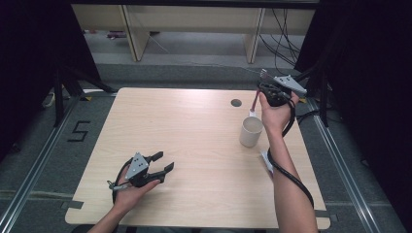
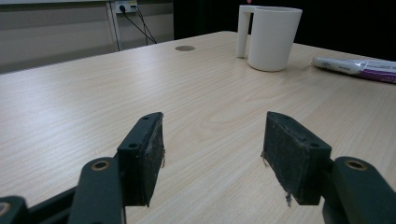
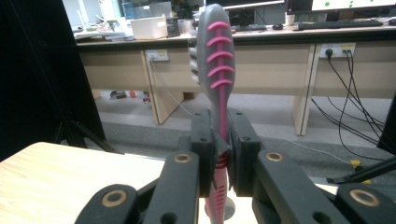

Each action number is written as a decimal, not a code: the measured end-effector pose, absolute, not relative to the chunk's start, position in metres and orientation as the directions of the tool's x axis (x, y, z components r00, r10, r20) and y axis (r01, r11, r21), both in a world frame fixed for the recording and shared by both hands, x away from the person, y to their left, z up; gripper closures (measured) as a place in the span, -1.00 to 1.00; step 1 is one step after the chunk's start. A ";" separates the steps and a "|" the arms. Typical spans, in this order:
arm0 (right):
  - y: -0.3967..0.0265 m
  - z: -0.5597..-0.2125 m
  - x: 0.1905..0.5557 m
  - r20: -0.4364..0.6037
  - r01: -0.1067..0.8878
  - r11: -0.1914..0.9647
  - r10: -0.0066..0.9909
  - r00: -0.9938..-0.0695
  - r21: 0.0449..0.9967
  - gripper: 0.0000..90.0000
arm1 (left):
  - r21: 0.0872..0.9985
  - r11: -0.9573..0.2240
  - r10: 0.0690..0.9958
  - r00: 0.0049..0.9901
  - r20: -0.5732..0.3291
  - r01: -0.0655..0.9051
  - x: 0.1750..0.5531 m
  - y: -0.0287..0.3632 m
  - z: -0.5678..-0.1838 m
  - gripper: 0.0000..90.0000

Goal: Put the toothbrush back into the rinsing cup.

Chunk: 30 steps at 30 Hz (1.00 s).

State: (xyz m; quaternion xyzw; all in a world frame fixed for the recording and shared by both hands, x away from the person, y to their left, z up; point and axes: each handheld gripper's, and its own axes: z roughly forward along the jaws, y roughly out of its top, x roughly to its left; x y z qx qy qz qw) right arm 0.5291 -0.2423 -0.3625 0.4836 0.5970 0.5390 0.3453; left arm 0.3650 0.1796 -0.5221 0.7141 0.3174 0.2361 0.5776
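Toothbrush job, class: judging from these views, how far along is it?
Done: the right gripper has clamped the toothbrush and holds it above the table's far right edge. In hand: carrying it near the white mug. Left, probably: setting it into the mug. The left gripper rests open; the toothpaste tube lies untouched.

A lab or office: desks [image 3: 280,51] with monitors [image 3: 247,3] and a keyboard [image 3: 345,23] at the frame's top, wall sockets [image 3: 338,49] with cables [image 3: 345,107] at right.

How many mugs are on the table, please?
1. The white mug stands near the table's right edge, just below the right gripper; a tube lies beside it.
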 end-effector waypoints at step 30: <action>-0.245 -0.378 0.541 0.081 0.270 0.001 0.952 -0.296 0.963 0.84 | 0.975 -0.128 0.725 0.688 -0.033 0.181 0.365 0.180 -0.522 -0.16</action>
